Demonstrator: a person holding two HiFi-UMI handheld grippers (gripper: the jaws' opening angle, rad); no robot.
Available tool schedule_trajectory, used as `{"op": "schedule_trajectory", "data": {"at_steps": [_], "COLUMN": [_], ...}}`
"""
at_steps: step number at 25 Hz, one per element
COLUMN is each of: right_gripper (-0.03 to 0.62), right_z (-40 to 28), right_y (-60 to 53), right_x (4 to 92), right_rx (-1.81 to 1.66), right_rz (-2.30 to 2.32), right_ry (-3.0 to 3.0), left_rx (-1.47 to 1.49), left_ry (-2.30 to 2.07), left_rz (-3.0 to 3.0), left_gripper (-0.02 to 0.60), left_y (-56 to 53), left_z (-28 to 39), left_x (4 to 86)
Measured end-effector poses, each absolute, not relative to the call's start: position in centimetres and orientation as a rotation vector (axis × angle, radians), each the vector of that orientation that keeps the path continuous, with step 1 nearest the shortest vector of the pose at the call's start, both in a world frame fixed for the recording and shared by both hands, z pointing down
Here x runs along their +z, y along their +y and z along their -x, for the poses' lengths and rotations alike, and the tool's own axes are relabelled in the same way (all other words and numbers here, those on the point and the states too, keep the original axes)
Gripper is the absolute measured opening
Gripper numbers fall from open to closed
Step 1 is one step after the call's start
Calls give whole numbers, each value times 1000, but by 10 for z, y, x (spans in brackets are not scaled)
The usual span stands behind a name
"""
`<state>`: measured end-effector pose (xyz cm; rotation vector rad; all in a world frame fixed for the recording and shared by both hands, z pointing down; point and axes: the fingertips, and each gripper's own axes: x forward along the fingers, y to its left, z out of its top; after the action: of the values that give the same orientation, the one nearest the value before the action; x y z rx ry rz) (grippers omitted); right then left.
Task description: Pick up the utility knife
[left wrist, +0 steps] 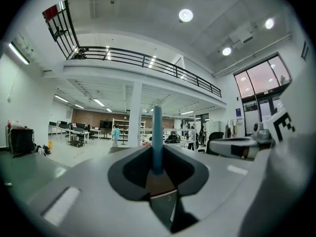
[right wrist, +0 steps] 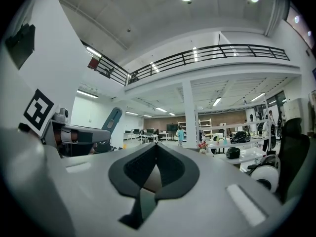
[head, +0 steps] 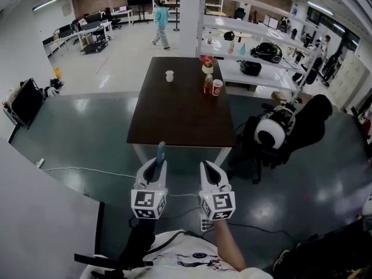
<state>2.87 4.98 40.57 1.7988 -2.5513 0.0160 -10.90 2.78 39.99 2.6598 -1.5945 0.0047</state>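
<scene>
**Knife pinched in left jaws, off the worktop**

The left gripper (head: 157, 163) pinches the blue knife (head: 161, 151) between its jaws, held in the air short of the near edge of the dark worktop (head: 174, 112). In the left gripper view the knife (left wrist: 157, 135) stands as a slim blue bar rising out of the dark pads. Its lower end is buried between them, so only the upper part shows. Whether a blade is out cannot be made out in any view. In the right gripper view the same knife (right wrist: 111, 119) shows side-on, as a rounded blue tip with a slot in it, and the rest is hidden behind the left gripper's body.

The right gripper (head: 208, 167) hangs beside the left one, near it but apart. Its jaws are pressed together at the tips with nothing between them, as the right gripper view (right wrist: 157, 147) shows plainly.

Both hands are mostly covered by the grippers. A dark sleeve (head: 139, 237) leads to the left one and a bare forearm (head: 229, 246) to the right, and both are cut off by the bottom edge.

On the far half of the worktop stand a white cup (head: 169, 75), a bottle (head: 207, 84), a can (head: 217, 88) and a small pot of flowers (head: 207, 64), all too small to read. Right of the worktop a chair (head: 302, 127) carries a round white object (head: 268, 133) that is hard to identify. A person (head: 161, 23) stands far off in the hall.
</scene>
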Motion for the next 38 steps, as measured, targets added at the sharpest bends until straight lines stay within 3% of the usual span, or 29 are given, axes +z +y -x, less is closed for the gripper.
{"op": "schedule_trajectory", "data": {"at_steps": [38], "right_gripper": [-2], "right_z": [-21], "right_y": [50], "right_x": [411], "right_rx": [3], "right_rz": [-1774], "right_ry": [-2526], "left_rx": [19], "left_ry": [-1620], "left_rz": [-2621], "left_gripper": [69], "left_y": [29], "left_z": [125], "left_x": [410]}}
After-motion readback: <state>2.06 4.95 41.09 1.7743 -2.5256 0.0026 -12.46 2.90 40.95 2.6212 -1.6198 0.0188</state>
